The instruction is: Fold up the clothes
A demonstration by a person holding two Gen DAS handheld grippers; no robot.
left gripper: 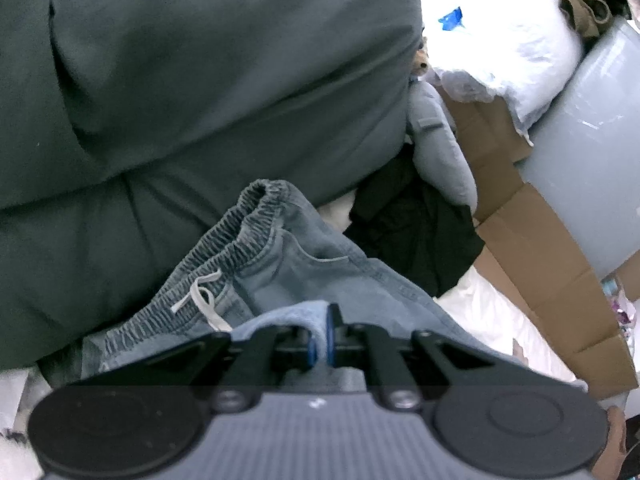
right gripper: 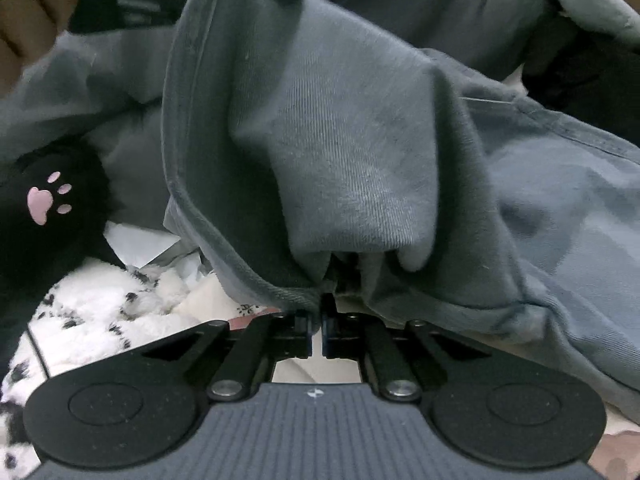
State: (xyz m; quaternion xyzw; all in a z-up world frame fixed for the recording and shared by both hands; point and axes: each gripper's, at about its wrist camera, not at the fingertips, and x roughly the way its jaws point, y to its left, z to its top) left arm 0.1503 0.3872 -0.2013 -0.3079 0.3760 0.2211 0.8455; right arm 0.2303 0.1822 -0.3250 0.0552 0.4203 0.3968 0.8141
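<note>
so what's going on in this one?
A person is folding clothes with two handheld grippers. The left gripper is shut on a fold of blue denim trousers, elastic waistband and drawstring ahead of it. The right gripper is shut on the bunched edge of a grey garment that hangs over it. Both are gripped, neither is folded yet. Soft toys lie around.

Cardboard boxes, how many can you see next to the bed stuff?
2 that I can tell. One cardboard box sits at the right, flaps open. Another box is behind it, under the white bag. Clothes may hide more.
</note>
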